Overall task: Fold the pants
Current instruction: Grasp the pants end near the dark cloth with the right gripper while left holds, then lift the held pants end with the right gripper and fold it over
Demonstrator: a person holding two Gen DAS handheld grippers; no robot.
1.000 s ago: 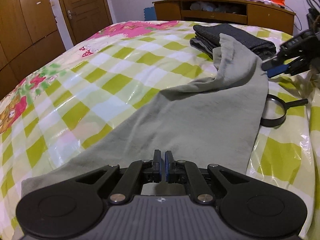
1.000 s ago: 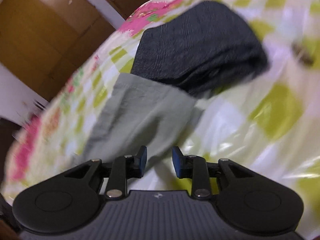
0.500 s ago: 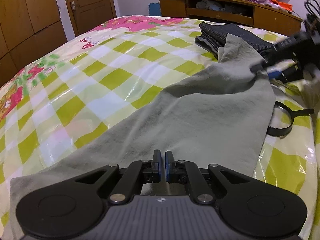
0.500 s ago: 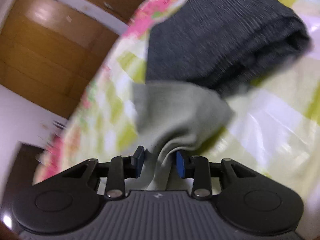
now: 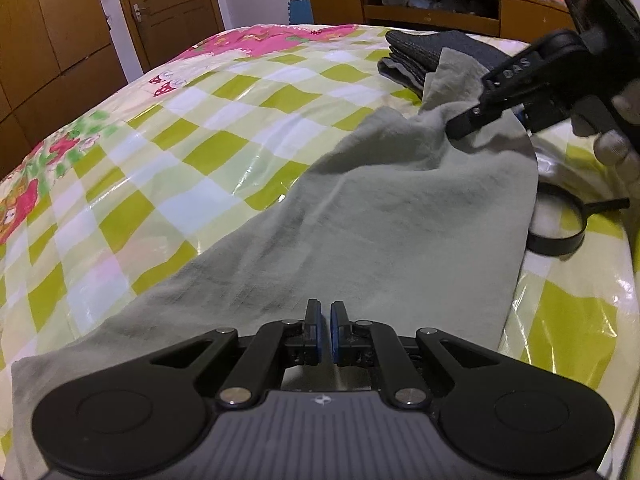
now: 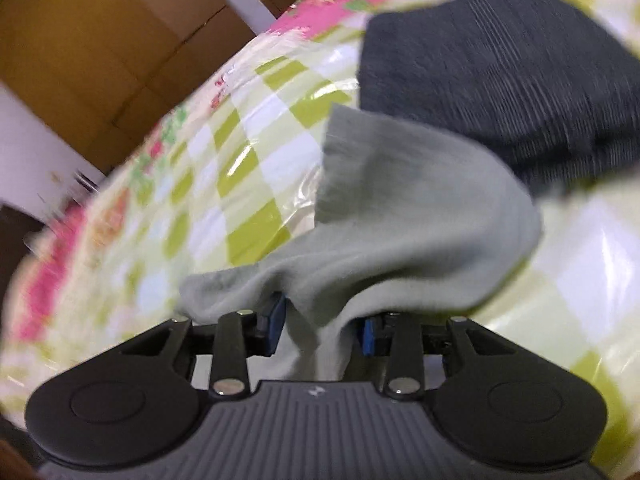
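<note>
Grey-green pants lie stretched along the checked bed cover, from my left gripper toward the far right. My left gripper is shut, low over the near end of the pants; whether it pinches cloth is hidden. My right gripper is shut on the far end of the pants, with cloth bunched between its blue pads and lifted off the bed. It also shows in the left wrist view, at the upper right.
A folded dark grey garment lies at the far end of the bed, also in the right wrist view. A black magnifying glass lies right of the pants. Wooden wardrobes stand left, a wooden desk behind.
My right gripper came down on the far end of the pants, closed on the cloth and lifted it toward the near side. My left gripper stayed shut.
</note>
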